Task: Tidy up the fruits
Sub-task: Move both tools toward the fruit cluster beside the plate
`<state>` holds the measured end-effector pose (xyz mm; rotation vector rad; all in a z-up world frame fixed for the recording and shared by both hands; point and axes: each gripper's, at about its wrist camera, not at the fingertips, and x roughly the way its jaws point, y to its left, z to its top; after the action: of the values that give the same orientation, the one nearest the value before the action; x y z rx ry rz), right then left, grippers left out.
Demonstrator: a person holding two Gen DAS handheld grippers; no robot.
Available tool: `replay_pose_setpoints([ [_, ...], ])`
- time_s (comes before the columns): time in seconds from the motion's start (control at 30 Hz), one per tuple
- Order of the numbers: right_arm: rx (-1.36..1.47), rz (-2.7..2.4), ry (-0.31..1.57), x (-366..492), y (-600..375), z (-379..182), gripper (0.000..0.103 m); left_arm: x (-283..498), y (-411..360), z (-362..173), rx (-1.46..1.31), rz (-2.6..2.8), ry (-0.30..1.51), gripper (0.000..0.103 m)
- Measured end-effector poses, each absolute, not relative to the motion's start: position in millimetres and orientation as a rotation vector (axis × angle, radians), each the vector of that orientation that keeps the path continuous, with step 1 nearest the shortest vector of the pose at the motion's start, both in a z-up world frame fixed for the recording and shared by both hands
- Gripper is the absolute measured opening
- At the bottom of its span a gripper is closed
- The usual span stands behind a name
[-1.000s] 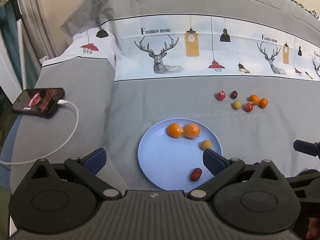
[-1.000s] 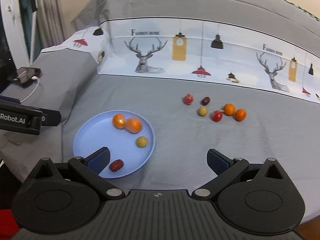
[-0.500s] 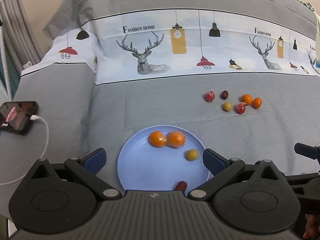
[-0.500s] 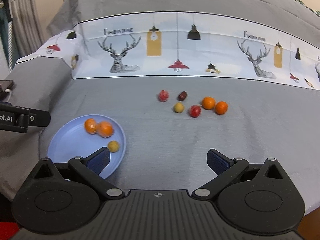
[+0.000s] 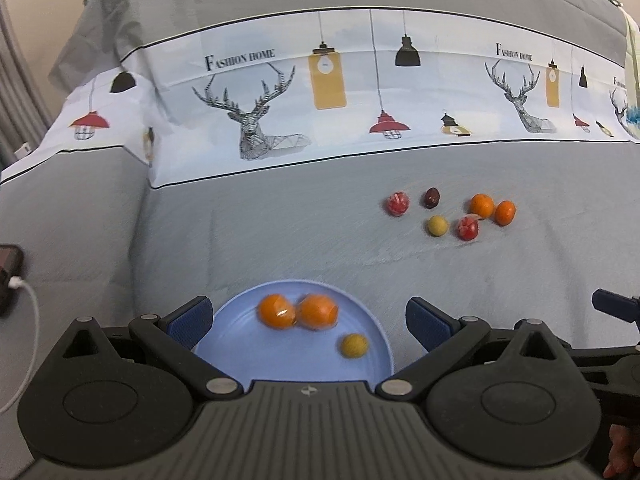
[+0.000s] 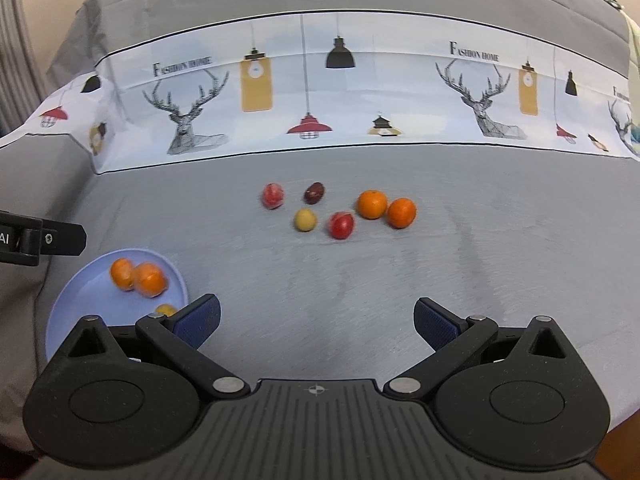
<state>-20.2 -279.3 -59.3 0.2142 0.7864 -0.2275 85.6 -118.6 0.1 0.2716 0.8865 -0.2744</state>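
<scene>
A light blue plate [image 5: 240, 344] lies on the grey cloth and holds two oranges [image 5: 298, 311] and a small yellow fruit [image 5: 354, 345]. My left gripper [image 5: 308, 320] is open and empty, just above the plate. Several loose fruits lie farther off: two oranges [image 6: 386, 208], a red fruit [image 6: 341, 225], a yellow fruit [image 6: 305, 219], a dark fruit [image 6: 314, 193] and a pink-red fruit [image 6: 273, 196]. My right gripper [image 6: 316, 320] is open and empty, over bare cloth short of that cluster. The plate [image 6: 80, 300] shows at the lower left of the right wrist view.
A printed white band with deer and lamps [image 5: 360, 92] runs across the cloth behind the fruit. A phone on a white cable [image 5: 8, 272] lies at the far left. The left gripper's side [image 6: 40, 236] juts in at the left of the right wrist view.
Both grippers have swung right and forward. The plate has slid down and left in both views, and its dark red fruit is now hidden behind the left gripper. The loose fruits look nearer.
</scene>
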Motion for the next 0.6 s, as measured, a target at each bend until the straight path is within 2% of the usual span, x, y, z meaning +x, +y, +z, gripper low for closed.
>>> replay_pose_setpoints([
  [0.6, 0.238, -0.285, 0.782, 18, -321, -83, 0.102, 134, -173, -27, 0.302, -0.291, 0.889, 0.103],
])
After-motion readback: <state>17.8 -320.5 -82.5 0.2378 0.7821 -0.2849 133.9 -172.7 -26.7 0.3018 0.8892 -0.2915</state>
